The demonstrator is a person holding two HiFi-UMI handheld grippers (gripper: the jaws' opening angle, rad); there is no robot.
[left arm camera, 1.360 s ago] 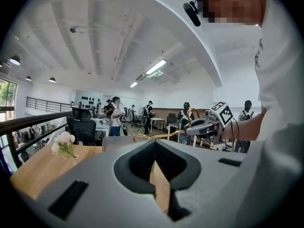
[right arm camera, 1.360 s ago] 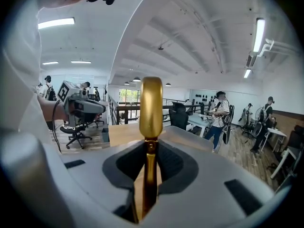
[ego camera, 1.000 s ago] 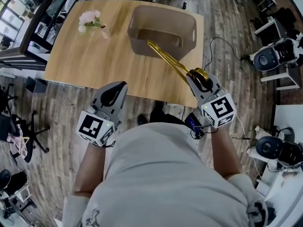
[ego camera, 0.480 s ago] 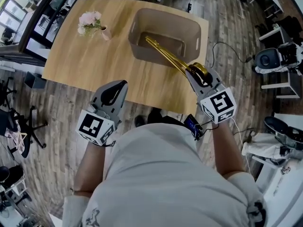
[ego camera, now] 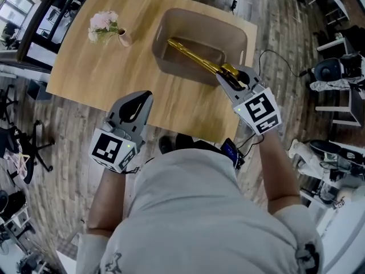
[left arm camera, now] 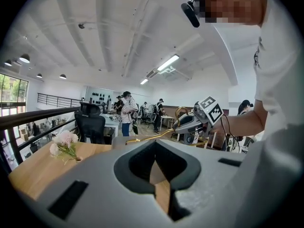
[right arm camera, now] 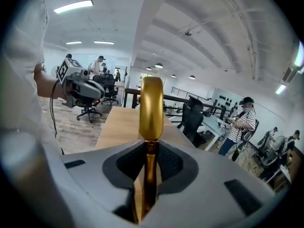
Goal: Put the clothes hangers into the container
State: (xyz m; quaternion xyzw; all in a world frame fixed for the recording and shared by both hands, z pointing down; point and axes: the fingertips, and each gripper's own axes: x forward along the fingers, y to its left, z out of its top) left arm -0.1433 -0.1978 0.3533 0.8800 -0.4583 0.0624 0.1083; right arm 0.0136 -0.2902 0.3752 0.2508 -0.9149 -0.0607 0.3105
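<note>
A gold clothes hanger (ego camera: 194, 57) slants from my right gripper (ego camera: 223, 77) into the grey-brown container (ego camera: 197, 17) on the wooden table (ego camera: 97, 73). Its far end is low inside the bin. The right gripper is shut on the hanger's hook end, just outside the container's near right corner. In the right gripper view the gold hook (right arm camera: 151, 108) rises straight out from between the jaws (right arm camera: 147, 184). My left gripper (ego camera: 147, 97) hangs off the table's front edge, over the floor, shut with nothing in it (left arm camera: 159, 189). From the left gripper view the hanger (left arm camera: 152, 137) appears as a thin gold line.
A small vase of pink flowers (ego camera: 105, 27) stands at the table's far left. Office chairs (ego camera: 23, 153), cables and equipment (ego camera: 336, 67) ring the table on the wood floor. People stand further off in the room (left arm camera: 126, 113).
My right gripper has carried the hanger forward and left, so its far end has gone deeper into the container. The left gripper has stayed where it was.
</note>
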